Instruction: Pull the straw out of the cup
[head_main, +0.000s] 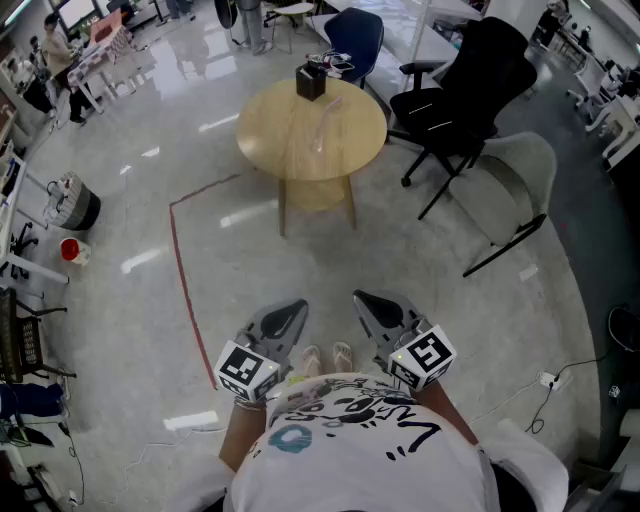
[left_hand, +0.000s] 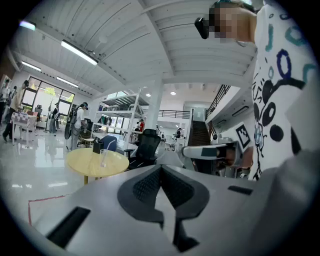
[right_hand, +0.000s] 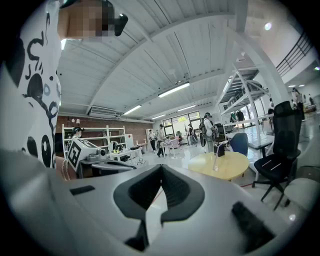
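Note:
A clear cup (head_main: 321, 132) with a white straw (head_main: 328, 112) stands near the middle of a round wooden table (head_main: 270, 130), far ahead of me. Both grippers are held low against the person's body, well short of the table. My left gripper (head_main: 291, 312) is shut with nothing in it, and so is my right gripper (head_main: 366, 302). The left gripper view has the cup (left_hand: 103, 158) small and distant on the table (left_hand: 85, 162), beyond the shut left gripper (left_hand: 161, 172). In the right gripper view the cup (right_hand: 216, 161) stands on the table (right_hand: 232, 167), beyond the shut right gripper (right_hand: 161, 172).
A black box (head_main: 312, 82) sits at the table's far edge. Right of the table are a black office chair (head_main: 455, 100) and a grey chair (head_main: 515, 180); behind it is a blue chair (head_main: 355, 38). Red tape (head_main: 182, 270) marks the floor. People walk in the background.

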